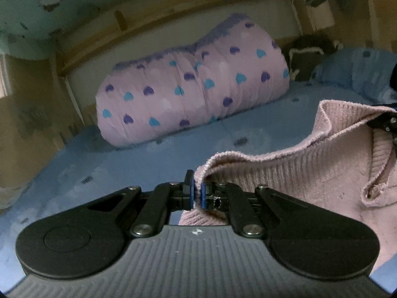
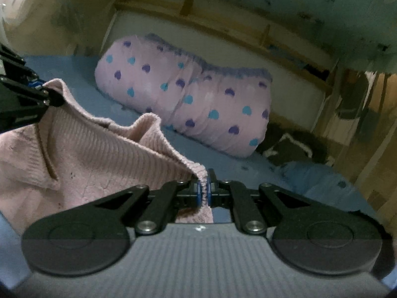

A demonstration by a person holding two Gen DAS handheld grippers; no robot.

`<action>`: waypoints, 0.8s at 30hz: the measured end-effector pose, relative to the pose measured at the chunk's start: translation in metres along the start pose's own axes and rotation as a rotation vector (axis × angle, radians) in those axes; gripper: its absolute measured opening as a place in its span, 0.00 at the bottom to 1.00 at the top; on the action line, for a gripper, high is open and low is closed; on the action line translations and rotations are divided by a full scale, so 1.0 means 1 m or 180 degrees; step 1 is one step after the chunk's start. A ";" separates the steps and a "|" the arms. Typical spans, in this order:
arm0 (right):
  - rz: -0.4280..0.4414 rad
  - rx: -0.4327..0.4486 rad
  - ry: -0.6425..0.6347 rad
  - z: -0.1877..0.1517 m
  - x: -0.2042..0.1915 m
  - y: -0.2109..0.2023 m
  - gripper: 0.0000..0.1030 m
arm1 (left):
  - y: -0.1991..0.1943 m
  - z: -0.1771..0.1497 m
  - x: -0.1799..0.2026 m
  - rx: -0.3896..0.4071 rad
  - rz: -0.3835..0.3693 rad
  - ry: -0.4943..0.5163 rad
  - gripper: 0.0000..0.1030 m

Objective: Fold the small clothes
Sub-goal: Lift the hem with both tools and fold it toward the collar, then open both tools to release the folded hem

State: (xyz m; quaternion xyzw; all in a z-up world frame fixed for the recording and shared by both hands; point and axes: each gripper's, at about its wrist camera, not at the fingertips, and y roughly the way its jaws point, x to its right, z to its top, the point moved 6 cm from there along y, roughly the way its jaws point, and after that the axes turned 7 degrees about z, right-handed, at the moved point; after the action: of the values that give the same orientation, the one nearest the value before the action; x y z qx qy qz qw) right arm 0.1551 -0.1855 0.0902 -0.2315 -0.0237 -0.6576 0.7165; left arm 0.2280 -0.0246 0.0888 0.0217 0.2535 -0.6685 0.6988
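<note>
A small pink knit sweater [image 1: 310, 173] hangs between my two grippers over a blue bed sheet [image 1: 124, 164]. My left gripper [image 1: 197, 191] is shut on one ribbed edge corner of the sweater. My right gripper [image 2: 204, 190] is shut on the other ribbed corner of the sweater [image 2: 99, 154]. The edge between them sags in loose folds. In the right wrist view the left gripper [image 2: 47, 92] shows at the far left, pinching the cloth. In the left wrist view the right gripper [image 1: 387, 124] shows at the right edge.
A rolled pink blanket with blue and purple hearts [image 1: 193, 87] lies across the back of the bed, also in the right wrist view [image 2: 188, 104]. A dark garment with white trim [image 2: 290, 149] lies beside it. A wooden bed frame [image 1: 173, 22] and wall stand behind.
</note>
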 end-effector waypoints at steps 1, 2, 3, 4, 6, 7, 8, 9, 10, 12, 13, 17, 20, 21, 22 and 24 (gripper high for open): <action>0.0013 -0.0043 0.0010 -0.005 -0.001 0.008 0.07 | 0.009 -0.005 0.003 -0.0037 -0.0001 0.0000 0.07; 0.0027 -0.0084 0.0019 -0.010 -0.002 0.016 0.07 | 0.022 -0.011 0.007 -0.0088 -0.0006 -0.0002 0.07; 0.0038 -0.0131 0.0028 -0.016 -0.002 0.025 0.07 | 0.032 -0.015 0.011 -0.0133 -0.0008 0.0000 0.07; 0.0048 -0.0165 0.0033 -0.020 -0.003 0.032 0.07 | 0.039 -0.021 0.014 -0.0169 -0.0002 0.0001 0.07; 0.0073 -0.0232 0.0047 -0.029 -0.005 0.047 0.07 | 0.058 -0.031 0.020 -0.0266 0.0009 0.0018 0.07; 0.0089 -0.0269 0.0055 -0.033 -0.006 0.054 0.07 | 0.066 -0.036 0.023 -0.0311 0.0006 0.0025 0.07; 0.0109 -0.0308 0.0069 -0.038 -0.007 0.062 0.07 | 0.074 -0.041 0.027 -0.0367 -0.0010 0.0033 0.07; 0.0130 -0.0343 0.0086 -0.041 -0.007 0.069 0.07 | 0.081 -0.045 0.030 -0.0418 -0.0030 0.0042 0.07; 0.0151 -0.0390 0.0106 -0.046 -0.008 0.076 0.07 | 0.085 -0.049 0.033 -0.0458 -0.0040 0.0053 0.07; 0.0167 -0.0475 0.0125 -0.054 -0.010 0.088 0.07 | 0.095 -0.058 0.040 -0.0551 -0.0048 0.0078 0.08; 0.0180 -0.0526 0.0137 -0.059 -0.011 0.095 0.07 | 0.097 -0.061 0.042 -0.0583 -0.0052 0.0079 0.08; 0.0249 -0.0752 0.0197 -0.078 -0.017 0.115 0.09 | 0.111 -0.072 0.048 -0.0736 -0.0092 0.0086 0.08; 0.0285 -0.0847 0.0235 -0.085 -0.019 0.121 0.10 | 0.110 -0.071 0.046 -0.0765 -0.0104 0.0061 0.09; 0.0287 -0.0855 0.0246 -0.085 -0.019 0.122 0.10 | 0.107 -0.069 0.044 -0.0782 -0.0109 0.0026 0.13; 0.0292 -0.0865 0.0273 -0.084 -0.018 0.122 0.10 | 0.103 -0.066 0.041 -0.0793 -0.0117 -0.0014 0.16; 0.0315 -0.0854 0.0340 -0.081 -0.015 0.121 0.12 | 0.093 -0.059 0.033 -0.0773 -0.0136 -0.0078 0.43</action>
State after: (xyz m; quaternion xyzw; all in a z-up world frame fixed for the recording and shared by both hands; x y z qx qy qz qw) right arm 0.2466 -0.1975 -0.0237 -0.2908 0.1140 -0.6302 0.7109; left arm 0.2960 -0.0236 -0.0041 -0.0767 0.3244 -0.6479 0.6849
